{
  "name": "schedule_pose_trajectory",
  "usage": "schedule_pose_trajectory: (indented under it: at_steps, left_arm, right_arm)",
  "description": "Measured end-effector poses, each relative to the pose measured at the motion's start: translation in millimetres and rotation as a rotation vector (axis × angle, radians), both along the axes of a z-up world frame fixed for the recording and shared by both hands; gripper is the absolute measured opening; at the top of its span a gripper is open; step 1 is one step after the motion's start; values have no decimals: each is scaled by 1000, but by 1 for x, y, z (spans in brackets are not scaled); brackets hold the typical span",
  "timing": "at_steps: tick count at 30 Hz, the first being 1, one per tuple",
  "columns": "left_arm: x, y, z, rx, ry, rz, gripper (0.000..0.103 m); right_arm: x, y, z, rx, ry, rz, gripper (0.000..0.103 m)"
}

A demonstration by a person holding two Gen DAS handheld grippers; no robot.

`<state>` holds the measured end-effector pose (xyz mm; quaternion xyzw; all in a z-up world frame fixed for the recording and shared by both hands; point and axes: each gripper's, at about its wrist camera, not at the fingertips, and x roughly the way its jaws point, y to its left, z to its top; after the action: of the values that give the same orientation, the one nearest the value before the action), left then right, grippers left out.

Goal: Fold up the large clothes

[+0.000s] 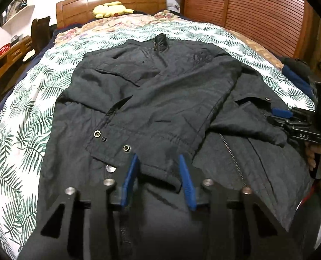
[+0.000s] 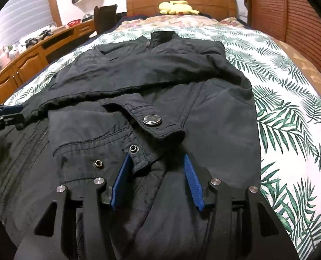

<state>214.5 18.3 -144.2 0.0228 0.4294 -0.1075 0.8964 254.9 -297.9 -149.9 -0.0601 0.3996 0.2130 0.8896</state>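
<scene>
**Dark jacket on the bed, both sleeves laid across, grippers open at the hem**

The bed point(image 1: 19, 117) has a cover with green leaves, and the black jacket point(image 1: 160, 91) lies flat in the middle of it, collar toward the wooden headboard point(image 1: 110, 2), hem toward the person. Both sleeves are laid across the front of the jacket. One cuff with snap buttons point(image 1: 108, 140) rests near the hem, and the other cuff point(image 2: 99, 156), with a tab and a big metal snap point(image 2: 152, 120), also lies near the hem.

The jacket looks thick and soft, probably lined, so I judge it rather heavy and bulky for cloth. It will sag and bend, not stay stiff, and the smooth fabric can slide from the fingers. The best places to take hold seem to be the two corners of the hem, where the edge is thick.

The left gripper point(image 1: 158, 173) hovers over the hem with its blue fingers spread apart, holding nothing. The right gripper point(image 2: 158, 177) is the same: fingers wide, above the cuff, nothing between them.

The lowest edge of the jacket is hidden under the grippers in both views. Folds are hard to read because the cloth is so dark. A yellow plush toy point(image 1: 110, 8) lies by the headboard.
</scene>
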Motion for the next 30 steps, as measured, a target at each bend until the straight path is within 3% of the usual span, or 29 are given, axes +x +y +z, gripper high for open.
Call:
schedule_pose_trajectory:
  at_steps: [4,9,11,15,20,26,30]
  left_arm:
    - [-1,-1,-2,14,12,-5,24]
    - [-3,-6,-2,26,13,-22,7]
    - [-6,-8,4,19,-4,-27,5]
    - [-20,-10,19,-8,-55,-47,5]
    - [-22,-3,17,-36,-31,-31,8]
    - [-41,12,34,-49,-95,8,12]
    - [-61,29,44,-33,-134,38,22]
  right_arm:
    - [0,0,0,0,-5,0,51]
    - [-1,1,0,1,-6,0,52]
    - [-1,0,0,1,-6,0,52]
    - [-1,0,0,1,-6,0,52]
    - [-1,0,0,1,-6,0,52]
    - [-1,0,-1,1,-7,0,52]
    - [-1,0,-1,0,-8,0,52]
